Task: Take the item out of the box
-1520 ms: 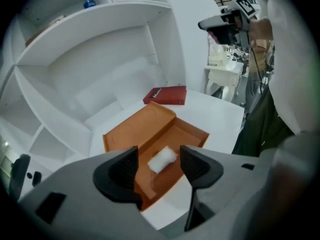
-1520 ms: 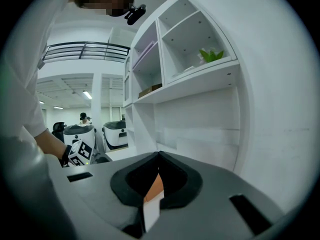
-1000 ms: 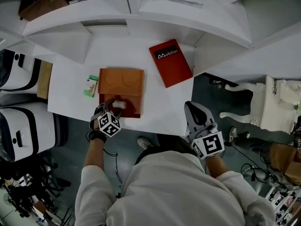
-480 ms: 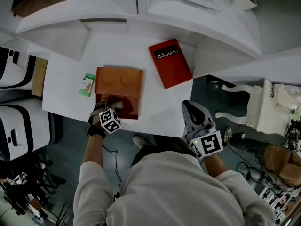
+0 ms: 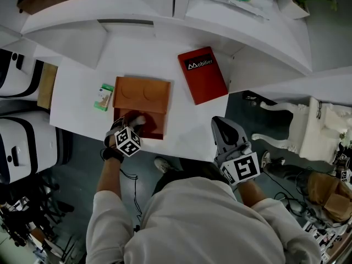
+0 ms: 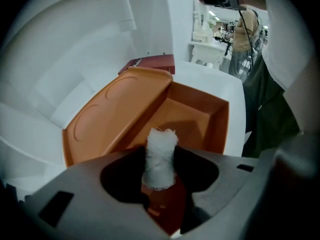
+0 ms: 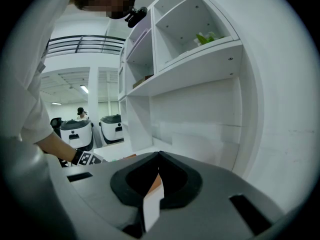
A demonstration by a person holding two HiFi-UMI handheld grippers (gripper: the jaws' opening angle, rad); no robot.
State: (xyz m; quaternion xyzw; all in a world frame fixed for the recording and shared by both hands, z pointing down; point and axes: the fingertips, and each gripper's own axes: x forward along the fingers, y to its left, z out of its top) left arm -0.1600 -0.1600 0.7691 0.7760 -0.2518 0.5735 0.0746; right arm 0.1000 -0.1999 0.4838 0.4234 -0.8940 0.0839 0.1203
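An orange box (image 5: 155,126) lies open on the white table (image 5: 187,133), its lid (image 5: 142,95) folded back flat. My left gripper (image 5: 132,126) points steeply down into the box's tray (image 6: 200,119). Its jaws have just been closing on a white rolled item (image 6: 160,156), which stands upright between them. The roll fills the gap from one pad to the other. My right gripper (image 5: 223,126) hovers off the table's near edge to the right, shut, with nothing in it, pointing towards the shelves (image 7: 200,66).
A red book (image 5: 202,75) lies at the back right of the table. A small green packet (image 5: 103,97) rests left of the box lid. White shelving (image 5: 165,15) rises behind the table. White machines (image 5: 22,147) stand to the left, and a white chair (image 5: 308,125) to the right.
The left gripper stays over the box tray with the white roll between its jaws. The right gripper has barely shifted beside the table edge.
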